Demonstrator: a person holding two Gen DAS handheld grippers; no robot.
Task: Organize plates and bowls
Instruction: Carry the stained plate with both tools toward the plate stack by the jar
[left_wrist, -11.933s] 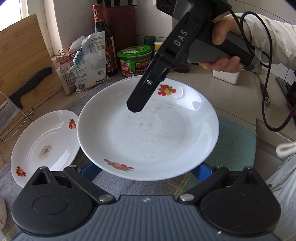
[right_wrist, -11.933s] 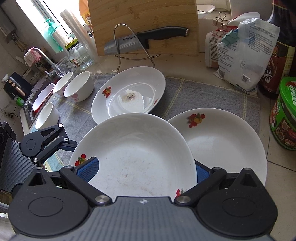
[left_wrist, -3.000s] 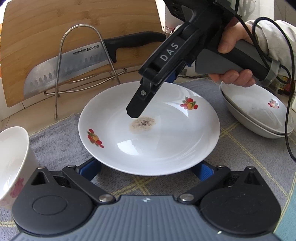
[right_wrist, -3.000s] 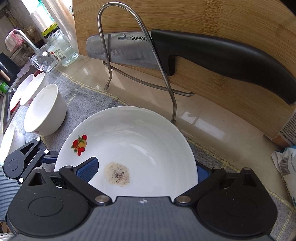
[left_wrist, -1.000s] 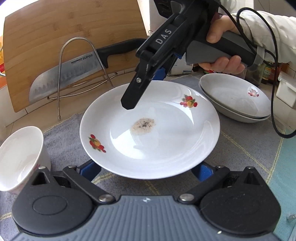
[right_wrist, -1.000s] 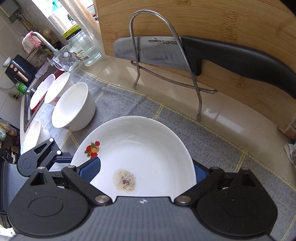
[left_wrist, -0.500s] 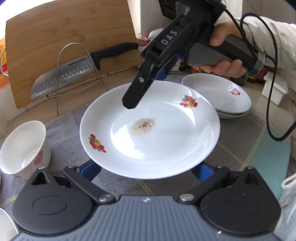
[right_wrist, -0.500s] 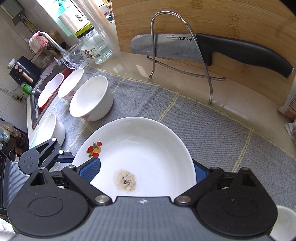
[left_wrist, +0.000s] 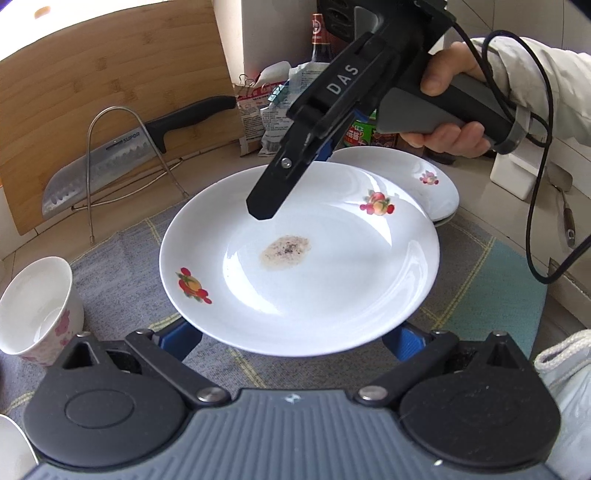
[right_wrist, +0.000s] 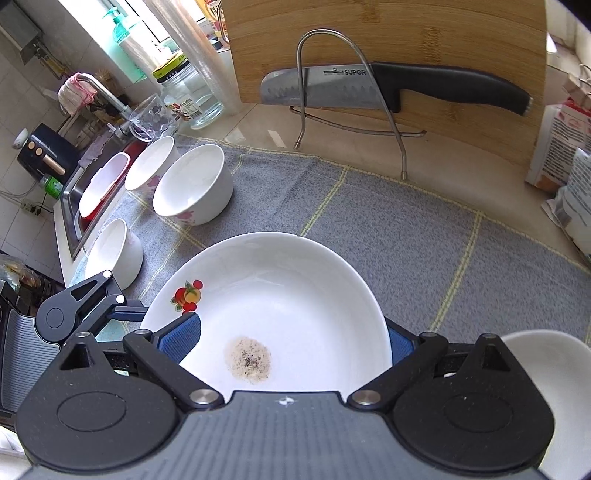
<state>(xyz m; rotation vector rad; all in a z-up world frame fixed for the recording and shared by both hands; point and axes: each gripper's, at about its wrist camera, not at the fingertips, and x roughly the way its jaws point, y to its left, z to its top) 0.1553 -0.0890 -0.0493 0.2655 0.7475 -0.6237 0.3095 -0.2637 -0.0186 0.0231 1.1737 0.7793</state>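
Observation:
A white plate (left_wrist: 332, 280) with fruit prints and a brown stain (right_wrist: 248, 356) hangs above the grey mat (right_wrist: 369, 206), carried between both grippers. My left gripper (left_wrist: 291, 341) is open, its blue pads (left_wrist: 181, 338) under the near rim. My right gripper (right_wrist: 291, 345) is open at the far rim, with one finger over the plate and the other beneath. In the left wrist view the right gripper (left_wrist: 266, 206) reaches over the plate. Stacked white plates (left_wrist: 424, 173) lie just beyond, partly hidden by the carried plate. Several white bowls (right_wrist: 192, 184) stand at the mat's left end.
A cleaver (right_wrist: 388, 85) rests in a wire rack against an upright wooden cutting board (right_wrist: 406, 29). A glass jar (right_wrist: 184, 99) and a sink (right_wrist: 70, 192) are at the far left. Food packets (left_wrist: 273, 110) and a green-lidded jar (left_wrist: 358, 133) stand behind the stack. One bowl (left_wrist: 33, 299) stands near the left gripper.
Both grippers have carried the stained plate rightward, away from the knife rack and bowls, until its far edge overlaps the stacked plates. The jaws' spread is unchanged.

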